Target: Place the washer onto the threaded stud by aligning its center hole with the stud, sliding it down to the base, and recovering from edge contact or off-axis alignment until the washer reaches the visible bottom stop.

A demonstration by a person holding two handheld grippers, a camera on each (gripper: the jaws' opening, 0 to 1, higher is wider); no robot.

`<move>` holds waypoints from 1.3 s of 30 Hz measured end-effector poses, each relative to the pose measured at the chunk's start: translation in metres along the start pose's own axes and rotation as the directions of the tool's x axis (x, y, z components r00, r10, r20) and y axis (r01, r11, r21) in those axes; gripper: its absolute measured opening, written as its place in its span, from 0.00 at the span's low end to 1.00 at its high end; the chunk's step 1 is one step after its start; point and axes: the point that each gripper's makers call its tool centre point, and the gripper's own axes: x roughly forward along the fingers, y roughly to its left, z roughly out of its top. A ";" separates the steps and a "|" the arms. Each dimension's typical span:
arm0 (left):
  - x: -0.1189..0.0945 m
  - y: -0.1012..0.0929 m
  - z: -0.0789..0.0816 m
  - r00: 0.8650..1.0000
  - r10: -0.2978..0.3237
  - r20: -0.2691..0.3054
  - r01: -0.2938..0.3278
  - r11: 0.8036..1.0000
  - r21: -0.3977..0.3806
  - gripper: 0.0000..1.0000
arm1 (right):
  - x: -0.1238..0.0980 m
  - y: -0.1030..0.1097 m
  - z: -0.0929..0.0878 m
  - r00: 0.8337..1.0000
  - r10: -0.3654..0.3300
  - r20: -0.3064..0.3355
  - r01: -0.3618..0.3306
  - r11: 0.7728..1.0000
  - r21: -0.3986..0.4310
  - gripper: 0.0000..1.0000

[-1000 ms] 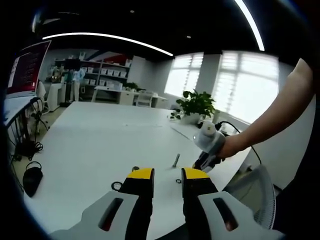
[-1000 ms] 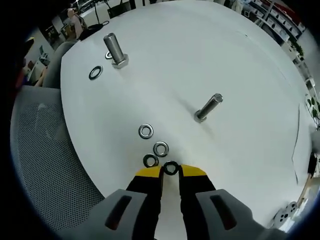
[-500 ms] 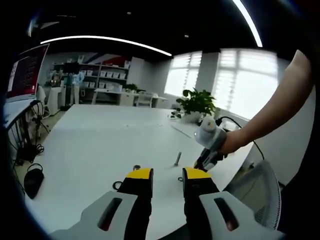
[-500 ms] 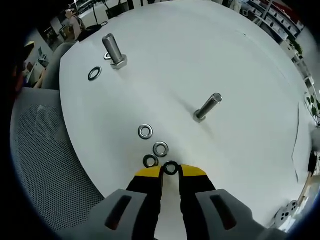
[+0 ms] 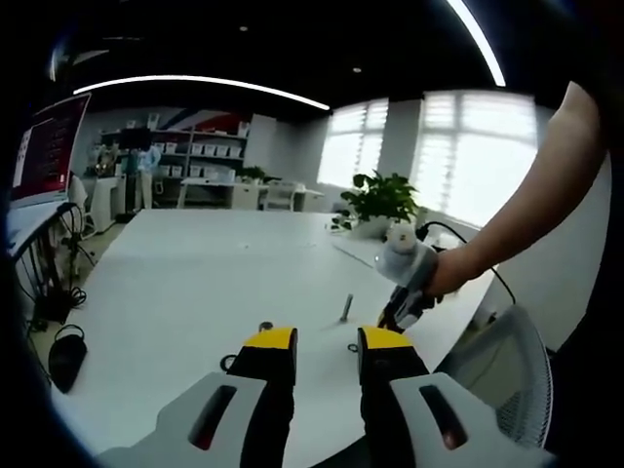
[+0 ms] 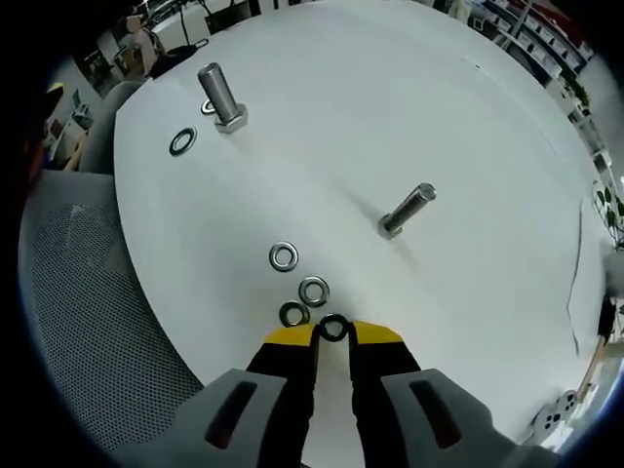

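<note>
Right gripper (image 6: 333, 333), yellow-tipped with grey moulded bodies, clenched on a dark ring-shaped washer (image 6: 333, 327) at the fingertips, held just above the near edge of the white round table (image 6: 390, 117). Left gripper (image 5: 327, 339), same yellow-and-grey build, released, jaws parted with a clear gap, raised above the table's near edge.

Largest to smallest, placed relative to the table:
- Grey mesh chair (image 6: 88, 322), woven perforated texture, against the table's curved edge.
- Large threaded stud (image 6: 220, 96), bright metal cylinder on a hexagonal base, upright near the table's edge.
- Slimmer threaded stud (image 6: 405, 211), bright metal, standing nearer the table's middle.
- Three loose flat washers (image 6: 312, 291), metal rings, on the table just beyond the held washer.
- One further loose ring (image 6: 181, 142) beside the large stud.

Seen from the left gripper view: office room with windows, potted plant (image 5: 382, 203), shelving, ceiling light strips, plus a bare forearm holding the right gripper.
</note>
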 end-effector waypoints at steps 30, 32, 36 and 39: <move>0.003 -0.001 -0.010 1.000 0.005 -0.027 -0.004 1.000 0.028 0.26 | -0.018 -0.010 0.015 0.997 0.014 0.072 -0.014 1.000 0.009 0.14; 0.004 0.000 -0.009 1.000 0.009 -0.024 -0.008 1.000 0.026 0.26 | -0.021 -0.013 0.018 0.996 0.014 0.085 -0.015 1.000 0.017 0.14; 0.004 0.001 -0.009 1.000 0.010 -0.026 -0.009 1.000 0.020 0.26 | -0.026 -0.018 0.023 0.994 0.013 0.104 -0.016 0.999 0.031 0.14; 0.004 0.001 -0.009 1.000 0.010 -0.025 -0.009 1.000 0.025 0.26 | -0.030 -0.021 0.028 0.993 0.011 0.117 -0.015 0.999 0.033 0.14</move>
